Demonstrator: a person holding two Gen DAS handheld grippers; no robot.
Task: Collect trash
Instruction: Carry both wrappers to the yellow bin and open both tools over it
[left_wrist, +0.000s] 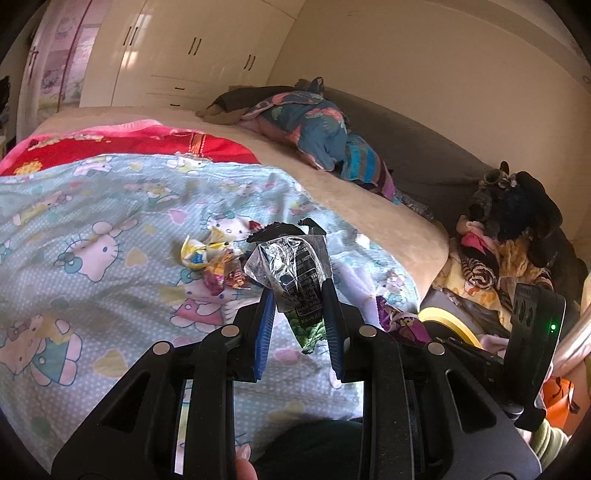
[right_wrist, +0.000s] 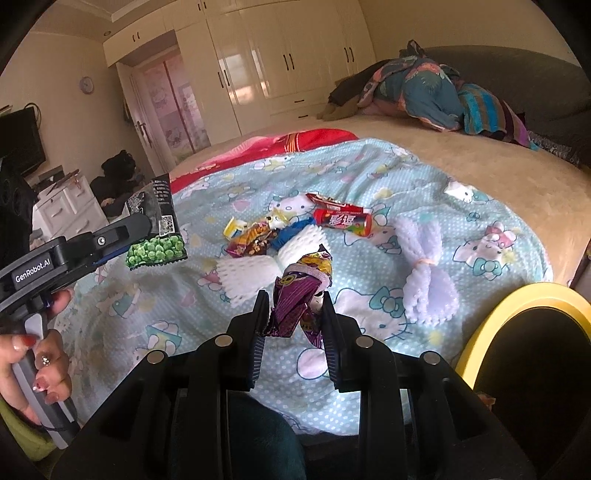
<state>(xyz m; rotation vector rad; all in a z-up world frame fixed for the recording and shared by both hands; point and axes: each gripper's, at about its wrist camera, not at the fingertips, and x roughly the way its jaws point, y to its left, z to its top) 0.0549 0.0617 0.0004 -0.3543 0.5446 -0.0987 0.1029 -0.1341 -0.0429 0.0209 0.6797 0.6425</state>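
1. My left tool (left_wrist: 298, 295) is clamped on a green pea snack packet (left_wrist: 295, 273), lifted clear of the bed's cartoon-cat quilt (left_wrist: 92, 236).
2. My right tool (right_wrist: 295, 314) is clamped on a crumpled purple wrapper (right_wrist: 295, 295), also off the quilt.
3. More trash lies on the quilt: a red candy tube (right_wrist: 343, 219), small wrappers (right_wrist: 255, 236), white foam netting (right_wrist: 428, 280).
4. A yellow-rimmed bin (right_wrist: 524, 295) stands beside the bed, near my right tool.

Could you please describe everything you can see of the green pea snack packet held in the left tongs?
The crinkled foil snack packet with green peas printed on it is black on top with a QR code and small white print, and silvery inside where it gapes. It looks empty and flattened. The left tongs are pinching its middle, holding it clear above the light blue cartoon-cat bedsheet; nothing else touches it.
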